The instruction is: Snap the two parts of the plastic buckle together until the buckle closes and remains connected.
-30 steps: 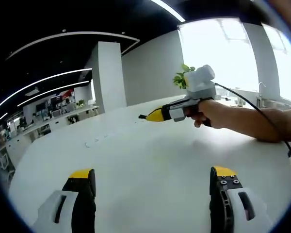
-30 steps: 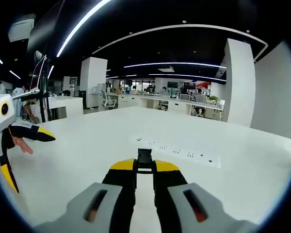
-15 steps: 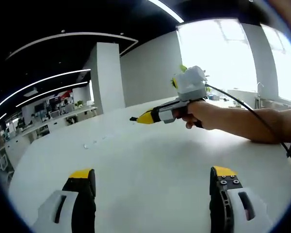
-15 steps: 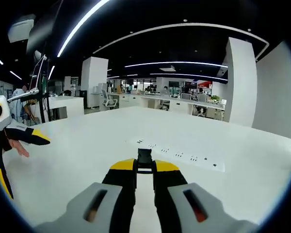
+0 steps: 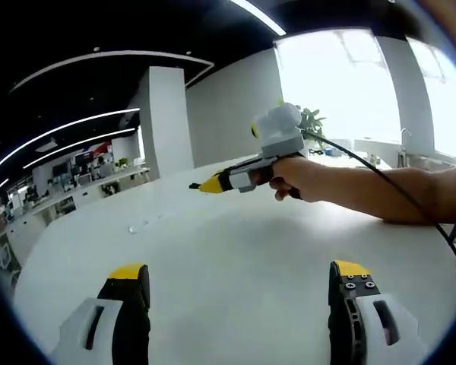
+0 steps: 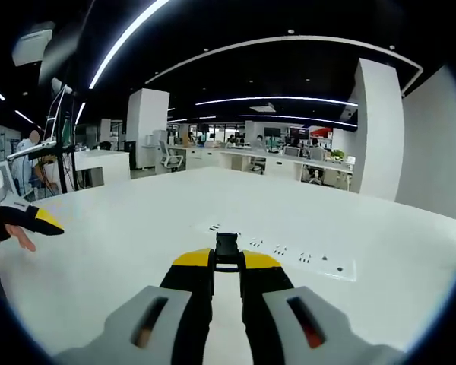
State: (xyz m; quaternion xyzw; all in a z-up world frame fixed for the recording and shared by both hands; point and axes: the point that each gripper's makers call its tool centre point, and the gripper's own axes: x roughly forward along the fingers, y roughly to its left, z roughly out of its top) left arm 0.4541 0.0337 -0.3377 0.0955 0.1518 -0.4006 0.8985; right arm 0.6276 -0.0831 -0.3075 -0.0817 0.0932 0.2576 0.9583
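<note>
A small black plastic buckle piece [image 6: 226,249], squarish and hard-edged, sits pinched between the yellow-tipped jaws of the right gripper [image 6: 227,261], held just above the smooth white tabletop [image 6: 137,228]. From the other side, that right gripper [image 5: 200,185] reaches out over the table in a person's hand [image 5: 295,178], a dark cable trailing back; what it holds is probably too small to make out there. The left gripper [image 5: 239,275] has its jaws spread wide, nothing between them.

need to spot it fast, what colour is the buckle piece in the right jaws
Black, best seen in the right gripper view: buckle piece pinched between the yellow-tipped jaws.
</note>
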